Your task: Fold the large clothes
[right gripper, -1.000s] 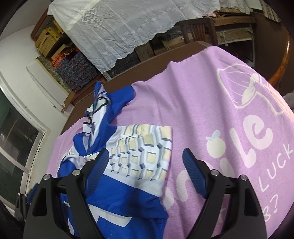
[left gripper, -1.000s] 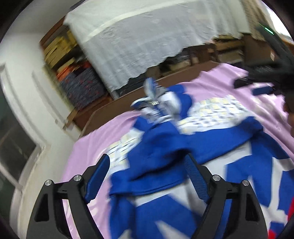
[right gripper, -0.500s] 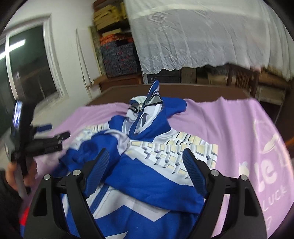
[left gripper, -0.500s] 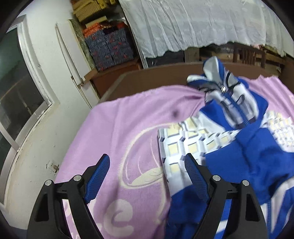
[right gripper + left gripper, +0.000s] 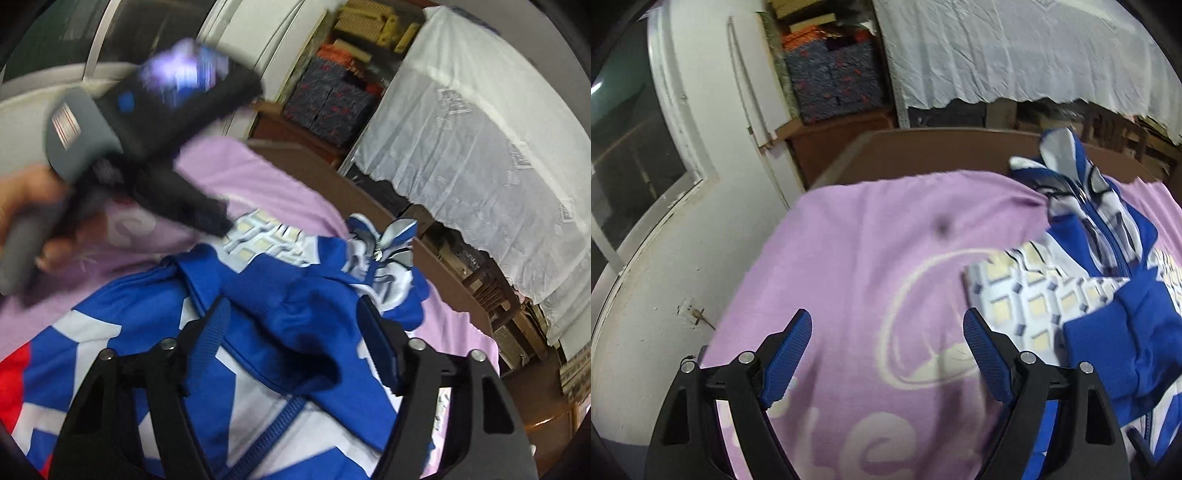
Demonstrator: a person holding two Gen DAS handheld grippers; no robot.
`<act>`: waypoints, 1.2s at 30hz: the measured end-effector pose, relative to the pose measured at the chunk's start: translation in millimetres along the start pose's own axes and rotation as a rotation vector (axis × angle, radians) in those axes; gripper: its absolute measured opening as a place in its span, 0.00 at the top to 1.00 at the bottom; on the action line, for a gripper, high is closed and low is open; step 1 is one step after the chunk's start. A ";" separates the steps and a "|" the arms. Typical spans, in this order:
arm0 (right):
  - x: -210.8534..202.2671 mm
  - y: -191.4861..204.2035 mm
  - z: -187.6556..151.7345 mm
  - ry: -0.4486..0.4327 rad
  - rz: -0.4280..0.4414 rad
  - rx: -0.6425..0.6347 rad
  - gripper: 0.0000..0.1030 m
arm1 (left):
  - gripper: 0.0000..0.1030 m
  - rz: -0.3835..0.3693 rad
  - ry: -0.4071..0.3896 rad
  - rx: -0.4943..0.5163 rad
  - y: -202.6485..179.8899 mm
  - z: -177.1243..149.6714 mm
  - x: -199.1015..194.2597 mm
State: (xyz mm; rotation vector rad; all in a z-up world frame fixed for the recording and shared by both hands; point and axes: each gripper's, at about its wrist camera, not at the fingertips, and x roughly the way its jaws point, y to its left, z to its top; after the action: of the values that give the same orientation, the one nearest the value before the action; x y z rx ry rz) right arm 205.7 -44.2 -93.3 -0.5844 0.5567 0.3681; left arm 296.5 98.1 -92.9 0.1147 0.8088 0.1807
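Note:
A blue and white zip jacket point(image 5: 280, 317) with a grey-and-cream check panel and a red patch lies on a purple blanket point(image 5: 871, 243), collar at the far end. In the left wrist view the jacket point(image 5: 1108, 295) lies at the right. My left gripper point(image 5: 886, 332) is open and empty above bare blanket, left of the jacket's check shoulder. My right gripper point(image 5: 295, 314) is open and empty over the jacket's blue middle. The left gripper's black body point(image 5: 155, 122), held by a hand, shows blurred in the right wrist view at upper left.
The blanket covers a brown wooden table point(image 5: 923, 151). A white wall with a window point(image 5: 635, 133) is at the left. A white lace cloth point(image 5: 1015, 51) hangs over shelves behind. Patterned boxes point(image 5: 831, 81) are stacked in the back corner.
My left gripper has swung left, off the jacket and over bare blanket. My right gripper has swung left from the blanket's right side to over the jacket's middle. Both stayed open.

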 end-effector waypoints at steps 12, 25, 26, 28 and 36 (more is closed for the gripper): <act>58.4 21.5 -8.4 0.121 -0.067 -0.057 0.34 | 0.17 -0.022 0.012 0.081 -25.3 -5.1 0.8; 14.1 -126.1 -67.1 0.130 0.050 0.648 0.83 | 0.12 -0.013 -0.010 0.186 -53.0 -17.2 -5.9; 15.2 -142.3 -87.0 0.152 0.074 0.745 0.79 | 0.12 -0.004 -0.010 0.200 -55.9 -18.9 -5.0; 20.6 -166.5 -128.8 0.194 0.125 0.917 0.60 | 0.12 0.019 -0.009 0.227 -62.5 -22.8 -2.7; 17.7 -189.5 -157.0 0.140 0.313 1.109 0.46 | 0.12 0.033 -0.014 0.216 -60.7 -25.7 1.4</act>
State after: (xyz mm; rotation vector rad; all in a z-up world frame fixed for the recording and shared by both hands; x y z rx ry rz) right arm 248.9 -283.6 -134.2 0.5563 0.8821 0.2576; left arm 285.8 39.8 -121.9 0.3323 0.8111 0.1230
